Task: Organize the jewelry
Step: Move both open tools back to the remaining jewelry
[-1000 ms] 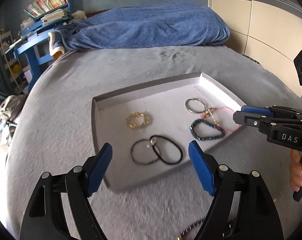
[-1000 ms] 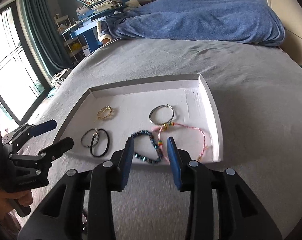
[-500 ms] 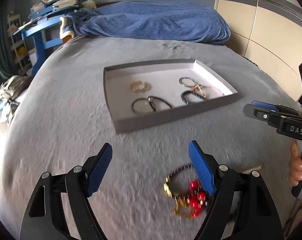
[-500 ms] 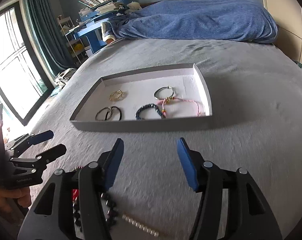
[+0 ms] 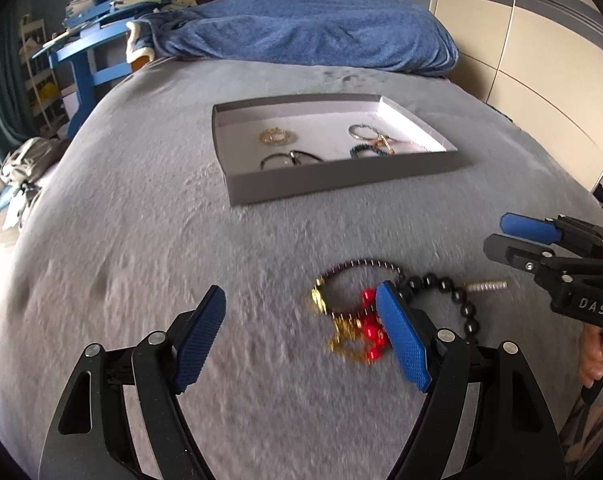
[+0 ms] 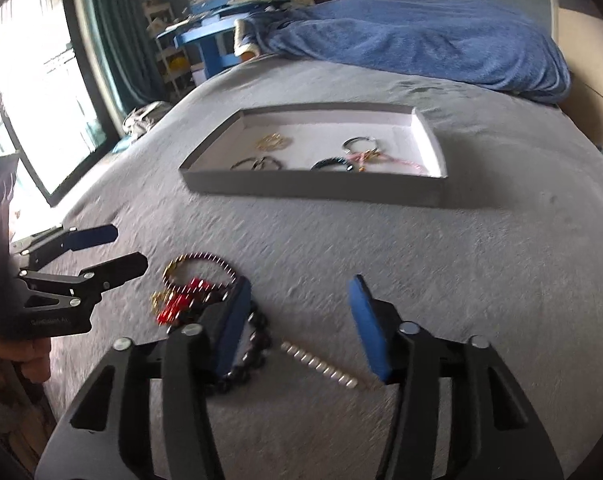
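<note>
A grey tray point(image 5: 341, 178) point(image 6: 313, 190) lies on the bed and holds several bracelets: a gold one point(image 5: 277, 136), two black bands point(image 5: 291, 159), a silver ring point(image 5: 363, 131), a dark beaded one point(image 5: 367, 151) and a pink cord point(image 6: 385, 160). Nearer me, loose pieces lie on the blanket: a dark beaded bracelet with gold and red charms point(image 5: 353, 320) point(image 6: 189, 292), a black bead strand point(image 5: 453, 292) point(image 6: 253, 344) and a short silver piece point(image 5: 487, 285) point(image 6: 321, 366). My left gripper point(image 5: 301, 336) is open above the blanket, left of the pile. My right gripper point(image 6: 297, 326) is open over the silver piece.
A blue blanket point(image 5: 301, 28) is heaped at the far end of the bed. A blue desk and shelves with books point(image 5: 97, 48) stand at the back left. A window point(image 6: 41, 92) is on the left and a wardrobe point(image 5: 541, 60) on the right.
Both grippers have pulled back from the tray toward the near end of the bed. The loose jewelry pile has come into view. The right gripper has opened wider.
</note>
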